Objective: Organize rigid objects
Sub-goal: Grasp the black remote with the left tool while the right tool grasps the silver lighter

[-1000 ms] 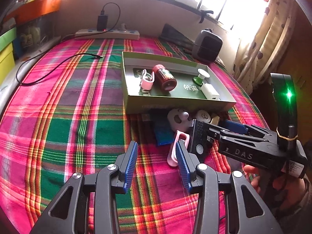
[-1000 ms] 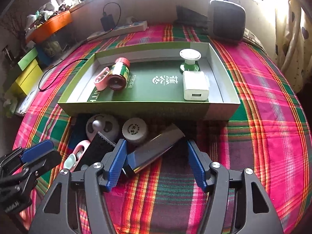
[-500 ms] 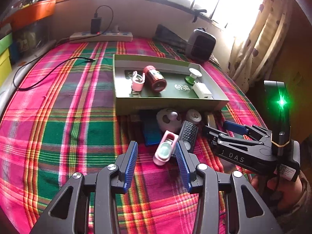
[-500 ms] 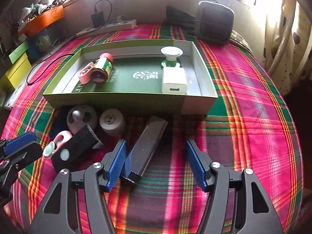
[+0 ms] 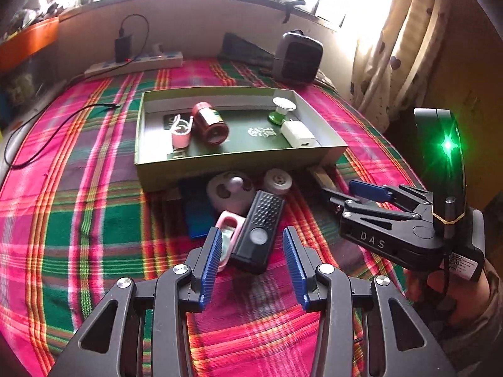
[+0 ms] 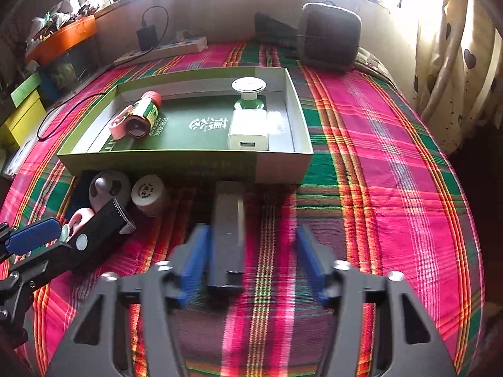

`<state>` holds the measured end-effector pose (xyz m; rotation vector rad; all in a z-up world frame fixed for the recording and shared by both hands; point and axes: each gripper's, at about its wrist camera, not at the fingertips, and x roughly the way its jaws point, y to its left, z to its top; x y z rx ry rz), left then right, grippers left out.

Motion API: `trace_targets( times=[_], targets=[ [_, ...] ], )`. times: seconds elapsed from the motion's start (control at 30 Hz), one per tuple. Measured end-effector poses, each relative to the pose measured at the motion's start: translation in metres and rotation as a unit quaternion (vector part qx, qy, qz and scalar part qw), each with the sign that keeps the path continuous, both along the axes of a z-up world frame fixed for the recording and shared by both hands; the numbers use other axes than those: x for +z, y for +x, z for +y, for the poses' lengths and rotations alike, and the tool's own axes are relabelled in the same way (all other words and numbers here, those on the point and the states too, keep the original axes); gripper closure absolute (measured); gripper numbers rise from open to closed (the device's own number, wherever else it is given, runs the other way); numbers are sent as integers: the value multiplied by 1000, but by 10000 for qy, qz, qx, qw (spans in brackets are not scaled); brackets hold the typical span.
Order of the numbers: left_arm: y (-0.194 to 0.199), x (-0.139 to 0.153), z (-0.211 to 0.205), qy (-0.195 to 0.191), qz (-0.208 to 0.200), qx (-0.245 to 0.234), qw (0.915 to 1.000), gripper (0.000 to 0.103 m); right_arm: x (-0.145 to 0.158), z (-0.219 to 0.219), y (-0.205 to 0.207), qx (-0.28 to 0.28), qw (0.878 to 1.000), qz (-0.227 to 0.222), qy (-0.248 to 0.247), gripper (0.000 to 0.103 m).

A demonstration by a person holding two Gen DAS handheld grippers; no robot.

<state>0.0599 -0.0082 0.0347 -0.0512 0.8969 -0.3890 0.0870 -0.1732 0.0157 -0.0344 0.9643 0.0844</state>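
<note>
Nearest, left gripper [image 5: 253,260] over the plaid cloth [image 5: 94,220], jaws apart at a middling width and holding nothing; black remote [image 5: 259,231] lying between the blue pads, untouched on the right side, with a pink clip [image 5: 231,229] just beside the left pad. Likewise low over the cloth, right gripper [image 6: 248,259], jaws closing, blurred, around a long dark bar [image 6: 228,235]; left pad right against the bar, right pad well clear of it, so no grip yet. Just past the remote, a round grey gadget [image 5: 229,188] and a small white cap [image 5: 276,180], both close against the front wall of the green box [image 5: 235,166]; a blue card [image 5: 199,220] flat beside them. Inside the box: pink clip [image 5: 180,133] touching a red jar [image 5: 209,122] lying on its side at left, white charger [image 5: 297,133] and a green-and-white spool [image 5: 283,108] at right. Beyond the box, a dark heater [image 5: 297,58] near the curtain [image 5: 393,47], and a power strip [image 5: 135,64] with a plugged black adapter along the far wall. Far left, orange bin [image 6: 63,39] and yellow boxes [image 6: 26,113].
</note>
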Motion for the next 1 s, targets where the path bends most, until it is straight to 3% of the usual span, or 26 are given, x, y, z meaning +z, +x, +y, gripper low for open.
trace_targets(
  times=[0.27,1.0],
  targets=[
    [2,0,-11,145,-10,-70,9999,63,2,-7,-2,49,10000,-58,16,78],
    [20,-4,-35,710,-45,-183,9973,63,2,-21,-6,115,9997,-67,206,79]
  ],
)
